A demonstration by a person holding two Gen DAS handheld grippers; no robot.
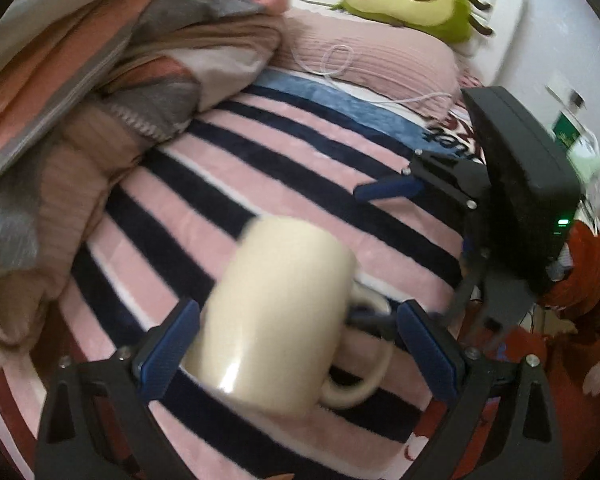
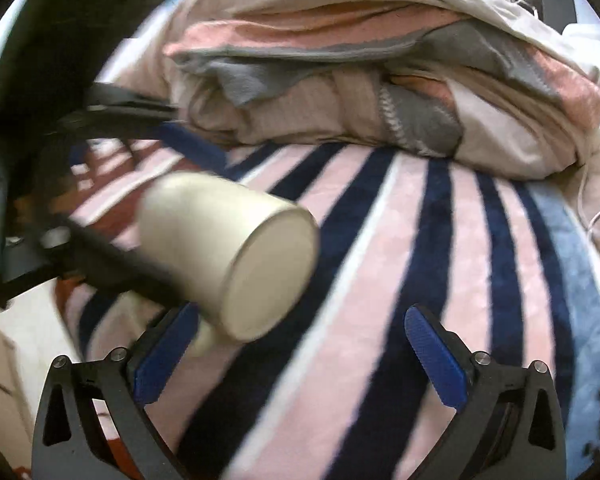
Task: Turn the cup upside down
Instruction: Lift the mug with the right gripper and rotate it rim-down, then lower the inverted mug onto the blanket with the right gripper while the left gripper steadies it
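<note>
A cream mug (image 1: 276, 316) is tilted over the striped bed, its flat bottom pointing up and away and its handle (image 1: 360, 376) to the right. It sits between the blue pads of my left gripper (image 1: 300, 336), whose jaws are wide; the image is blurred and contact is unclear. In the right wrist view the mug (image 2: 228, 252) shows its closed base, with the left gripper's dark finger (image 2: 120, 264) across its side. My right gripper (image 2: 300, 340) is open and empty, just right of the mug. It also shows in the left wrist view (image 1: 392, 188).
A pink, navy and white striped blanket (image 2: 420, 280) covers the bed. A heap of folded quilts (image 2: 360, 80) lies behind it. A pink pillow (image 1: 380, 64), a green avocado plush (image 1: 412, 0) and a white cable (image 1: 340, 60) lie at the head end.
</note>
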